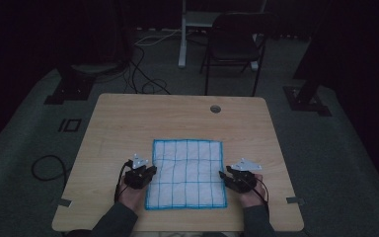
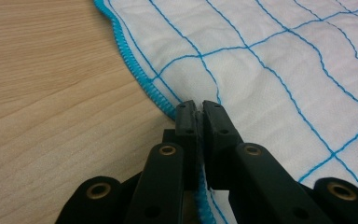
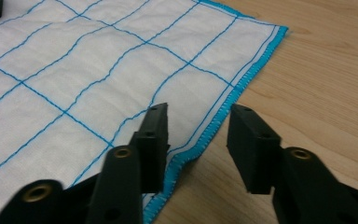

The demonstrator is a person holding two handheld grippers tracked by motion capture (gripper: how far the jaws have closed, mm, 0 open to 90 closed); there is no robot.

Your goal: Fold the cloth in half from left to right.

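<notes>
White square cloth with a blue grid [image 1: 187,173] lies flat mid-table: left gripper [image 2: 198,108] has already pinched its blue-stitched edge, right gripper [image 3: 196,122] straddles the opposite edge, jaws parted, so lifting or folding remains, I judge.

White cloth [image 1: 187,174] with thin blue grid lines and a bright blue stitched hem, spread flat and roughly square on the near half of a pale wooden table [image 1: 128,118]. Surface quilted-looking, grid lines slightly wavy. Left edge [image 2: 135,65] curving gently, pinched at the hem and lifted a little there into a small fold. Right edge [image 3: 242,79] lying flat on the wood, straight, far corner neat.
</notes>
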